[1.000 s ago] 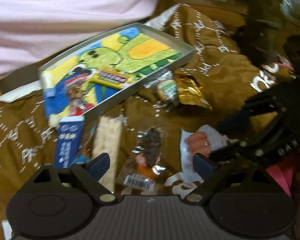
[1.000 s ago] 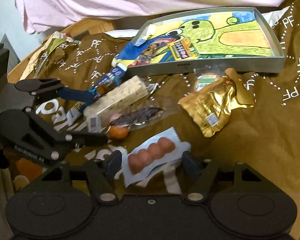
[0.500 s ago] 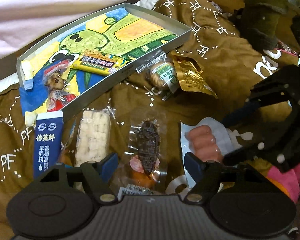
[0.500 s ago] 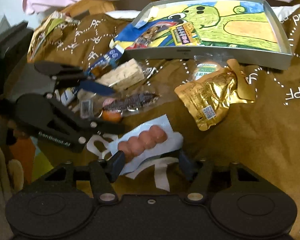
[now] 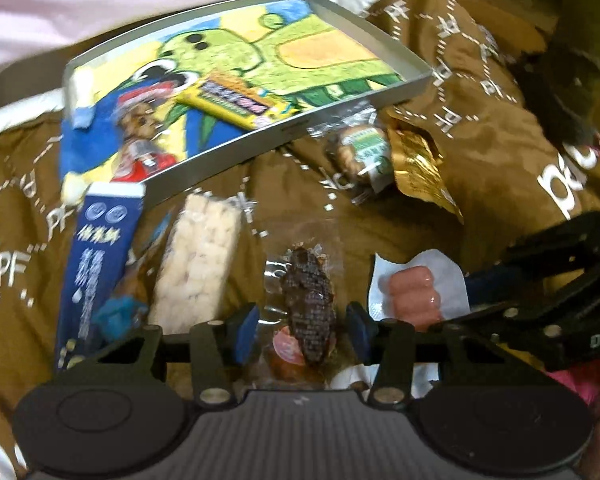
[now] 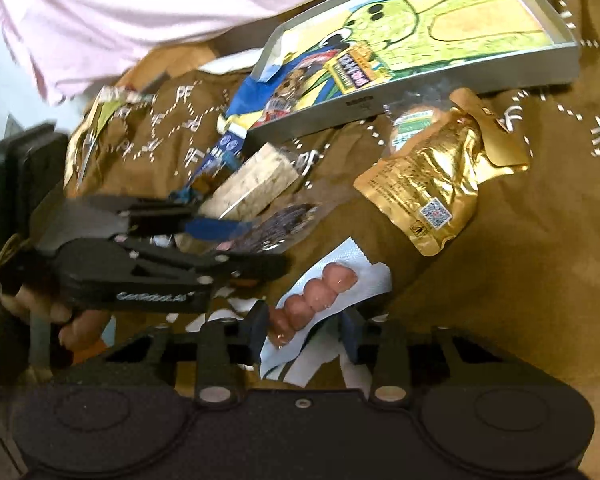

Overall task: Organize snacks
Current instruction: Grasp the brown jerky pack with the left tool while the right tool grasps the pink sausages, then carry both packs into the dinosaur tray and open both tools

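- Left gripper: jaws apart, straddling a clear-wrapped dark brown snack that lies on the brown printed cloth. Contact between the blue pads and the wrapper cannot be confirmed.
- Right gripper: jaws apart, one on either side of a pale blue packet of pink sausages, which lies on the cloth. Grip not established.
- Shallow grey metal tray with a green cartoon lining: rests on the cloth beyond both grippers; it contains a yellow bar-shaped packet and a red-and-brown wrapped item.
- Loose on the cloth near the tray's front wall: a dark blue stick-shaped sachet, a pale puffed-grain bar in clear wrap, a round green-labelled biscuit and a crumpled gold foil pouch.
- A person's hand holds the left gripper's handle, seen in the right wrist view.
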`<state>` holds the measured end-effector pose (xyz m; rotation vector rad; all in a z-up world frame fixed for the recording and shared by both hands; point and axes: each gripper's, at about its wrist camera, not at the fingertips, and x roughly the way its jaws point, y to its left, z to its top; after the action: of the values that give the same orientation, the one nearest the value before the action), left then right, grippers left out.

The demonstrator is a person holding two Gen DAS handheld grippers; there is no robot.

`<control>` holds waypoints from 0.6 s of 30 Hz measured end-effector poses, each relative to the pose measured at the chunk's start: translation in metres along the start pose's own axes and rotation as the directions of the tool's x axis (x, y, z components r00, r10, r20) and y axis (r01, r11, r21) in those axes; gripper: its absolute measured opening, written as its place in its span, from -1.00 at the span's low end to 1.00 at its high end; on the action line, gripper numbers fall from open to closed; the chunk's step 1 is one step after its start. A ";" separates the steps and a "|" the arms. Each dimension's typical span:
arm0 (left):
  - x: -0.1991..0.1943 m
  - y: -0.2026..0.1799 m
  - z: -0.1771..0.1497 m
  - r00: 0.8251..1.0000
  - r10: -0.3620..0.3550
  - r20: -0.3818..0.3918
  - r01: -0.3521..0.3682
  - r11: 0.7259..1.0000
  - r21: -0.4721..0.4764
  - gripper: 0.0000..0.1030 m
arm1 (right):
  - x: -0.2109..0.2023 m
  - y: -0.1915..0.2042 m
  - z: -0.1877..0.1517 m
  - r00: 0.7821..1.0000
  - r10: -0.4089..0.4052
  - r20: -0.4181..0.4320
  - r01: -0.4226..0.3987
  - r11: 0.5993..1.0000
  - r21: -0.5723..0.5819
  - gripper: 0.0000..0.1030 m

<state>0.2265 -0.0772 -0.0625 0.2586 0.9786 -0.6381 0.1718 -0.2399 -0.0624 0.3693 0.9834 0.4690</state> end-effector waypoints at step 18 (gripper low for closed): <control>-0.044 0.000 -0.018 0.991 0.028 0.131 0.003 0.974 -0.228 -0.01 | -0.022 0.040 -0.014 0.989 -0.073 0.132 0.096 0.979 -0.182 -0.49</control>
<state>0.1966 -0.0521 -0.0355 0.0186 0.9107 -0.5191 0.1413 -0.2167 -0.0335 0.1833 0.8229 0.4521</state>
